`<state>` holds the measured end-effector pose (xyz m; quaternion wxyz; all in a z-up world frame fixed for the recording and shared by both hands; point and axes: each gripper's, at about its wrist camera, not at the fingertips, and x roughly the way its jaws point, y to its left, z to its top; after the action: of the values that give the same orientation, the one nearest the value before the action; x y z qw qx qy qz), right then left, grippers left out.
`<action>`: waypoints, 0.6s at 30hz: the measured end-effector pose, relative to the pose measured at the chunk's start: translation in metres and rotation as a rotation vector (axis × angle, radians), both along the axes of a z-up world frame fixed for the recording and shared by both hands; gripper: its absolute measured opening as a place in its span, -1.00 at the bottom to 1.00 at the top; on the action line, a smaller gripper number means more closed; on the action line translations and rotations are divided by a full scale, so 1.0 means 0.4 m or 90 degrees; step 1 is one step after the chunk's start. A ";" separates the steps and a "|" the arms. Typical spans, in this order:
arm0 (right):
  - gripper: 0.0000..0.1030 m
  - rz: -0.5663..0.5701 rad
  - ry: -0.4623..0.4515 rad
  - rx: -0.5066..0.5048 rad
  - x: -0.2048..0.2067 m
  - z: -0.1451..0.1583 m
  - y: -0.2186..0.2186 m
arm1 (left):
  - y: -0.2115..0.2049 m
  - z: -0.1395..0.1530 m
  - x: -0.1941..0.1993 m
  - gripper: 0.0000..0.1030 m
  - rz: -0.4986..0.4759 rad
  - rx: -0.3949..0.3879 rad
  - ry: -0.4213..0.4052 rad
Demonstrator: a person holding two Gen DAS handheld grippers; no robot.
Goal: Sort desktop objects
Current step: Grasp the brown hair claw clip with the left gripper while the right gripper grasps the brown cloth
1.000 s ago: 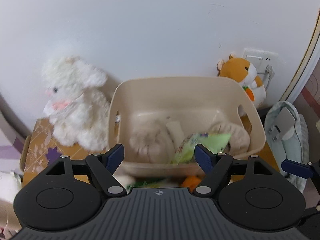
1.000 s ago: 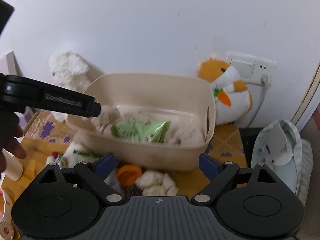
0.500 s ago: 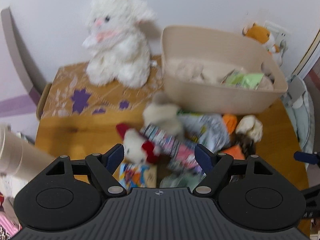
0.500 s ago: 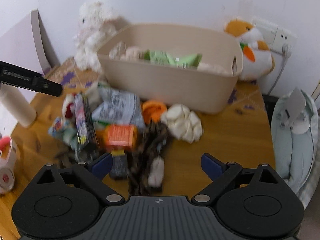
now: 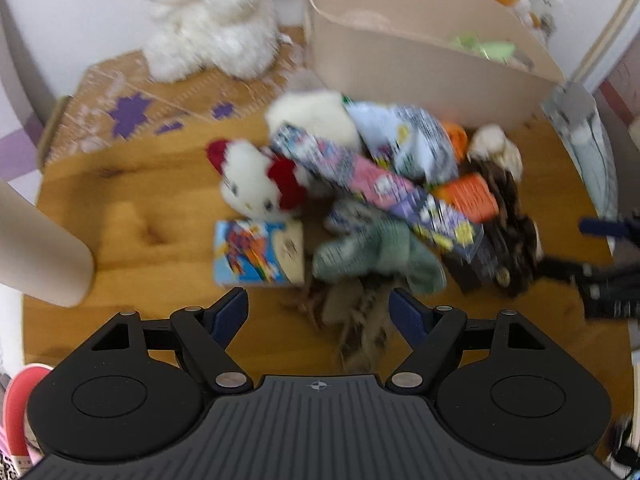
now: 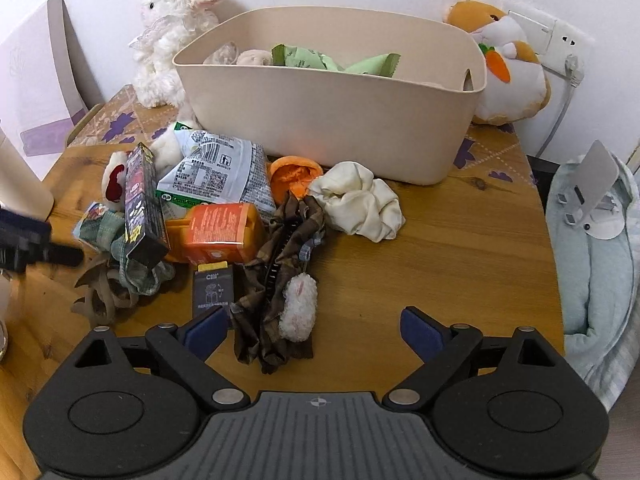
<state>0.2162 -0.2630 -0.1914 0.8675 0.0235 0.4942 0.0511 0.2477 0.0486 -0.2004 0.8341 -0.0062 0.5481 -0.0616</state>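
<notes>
Holding: your left gripper (image 5: 318, 306) and right gripper (image 6: 314, 330) hover low-frame, jaws wide, empty.
Dark box (image 6: 142, 200): long axis runs up-frame.

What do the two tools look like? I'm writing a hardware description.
Both match: the left tool and right tool have black linkage arms with silver pivot screws, dark blue fingertip pads, round black discs, and a ribbed grey base bearing a small crosshair mark.

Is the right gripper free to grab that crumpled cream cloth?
Probably yes. The right gripper is open, and the cream cloth lies uncovered on top, bare table beside it; only the brown plaid fabric lies nearer.
</notes>
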 end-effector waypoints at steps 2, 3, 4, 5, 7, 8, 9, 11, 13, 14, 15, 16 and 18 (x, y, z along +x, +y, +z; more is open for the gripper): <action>0.80 0.002 0.005 0.001 0.012 -0.009 0.002 | -0.010 -0.022 -0.004 0.54 -0.019 0.000 0.013; 0.79 0.002 0.010 0.004 0.019 -0.015 0.002 | -0.014 -0.032 -0.004 0.54 -0.026 0.002 0.018; 0.78 0.002 0.013 0.006 0.025 -0.021 0.003 | -0.018 -0.042 -0.002 0.54 -0.030 0.004 0.022; 0.77 0.002 0.016 0.008 0.032 -0.027 0.002 | -0.020 -0.052 0.000 0.54 -0.032 0.004 0.025; 0.75 -0.001 0.023 0.015 0.049 -0.039 0.003 | -0.025 -0.071 0.009 0.54 -0.032 0.001 0.031; 0.74 -0.002 0.025 0.017 0.056 -0.045 0.004 | -0.027 -0.080 0.014 0.56 -0.031 -0.003 0.033; 0.74 -0.004 0.028 0.020 0.065 -0.050 0.006 | -0.030 -0.087 0.016 0.57 -0.030 -0.007 0.034; 0.73 -0.003 0.031 0.019 0.079 -0.060 0.010 | -0.037 -0.099 0.024 0.58 -0.030 -0.014 0.035; 0.71 0.001 0.036 0.011 0.092 -0.067 0.016 | -0.046 -0.111 0.033 0.58 -0.029 -0.013 0.036; 0.69 0.003 0.039 0.007 0.097 -0.071 0.019 | -0.049 -0.115 0.038 0.58 -0.029 -0.018 0.038; 0.68 0.004 0.042 0.001 0.103 -0.075 0.021 | -0.052 -0.121 0.043 0.58 -0.029 -0.022 0.041; 0.66 0.006 0.045 -0.003 0.108 -0.078 0.021 | -0.056 -0.127 0.046 0.57 -0.030 -0.024 0.045; 0.60 0.006 0.051 -0.002 0.113 -0.085 0.020 | -0.062 -0.128 0.049 0.57 -0.036 -0.020 0.038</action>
<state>0.2615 -0.2551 -0.2253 0.8469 0.0217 0.5286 0.0531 0.2672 0.0236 -0.2515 0.8151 -0.0057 0.5717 -0.0939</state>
